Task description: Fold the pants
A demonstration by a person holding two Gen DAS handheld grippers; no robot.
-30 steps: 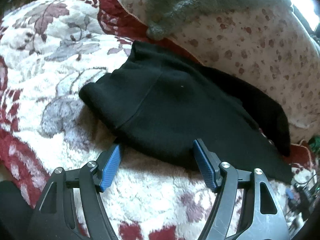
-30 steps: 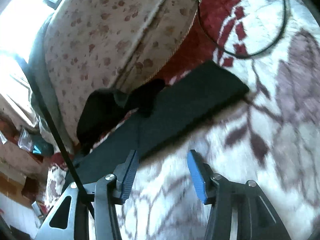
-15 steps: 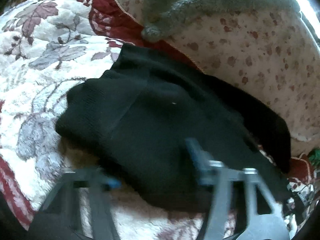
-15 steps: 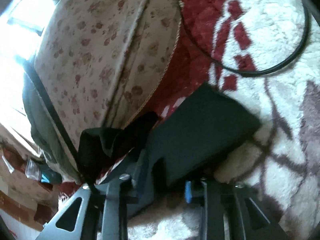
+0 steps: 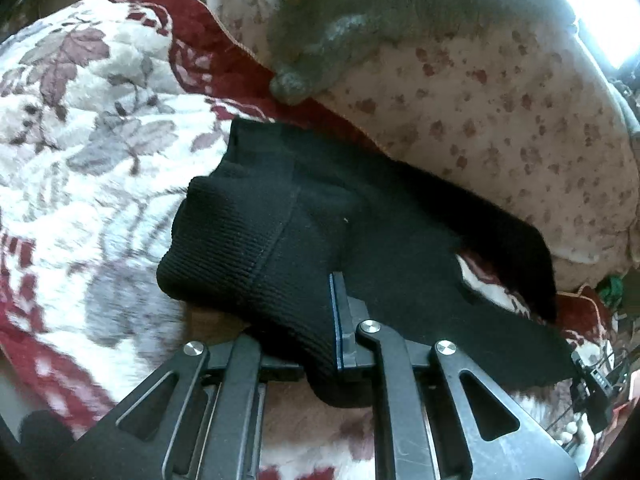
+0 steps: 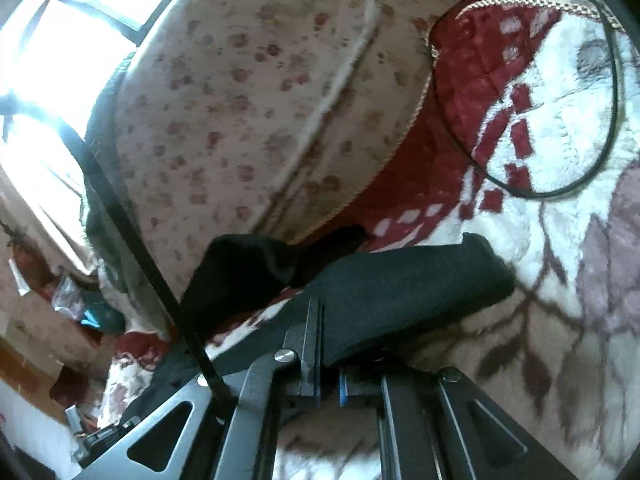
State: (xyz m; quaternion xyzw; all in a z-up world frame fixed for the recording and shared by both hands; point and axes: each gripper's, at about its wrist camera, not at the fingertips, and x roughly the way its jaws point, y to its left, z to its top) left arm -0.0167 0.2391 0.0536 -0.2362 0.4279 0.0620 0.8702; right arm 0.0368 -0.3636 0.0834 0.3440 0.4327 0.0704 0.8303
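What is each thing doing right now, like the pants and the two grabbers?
Black knit pants: lying partly folded on the fluffy floral blanket, pinched at two spots.
Left gripper: shut on the ribbed waistband edge.
Right gripper: shut on the pants' near edge.
Thin black cable: lying looped on the blanket.
Grey fuzzy garment: draped over the spotted cushion.

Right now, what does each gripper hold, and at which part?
Both hold the black pants: left gripper on the ribbed waistband edge, right gripper on a leg's near edge.
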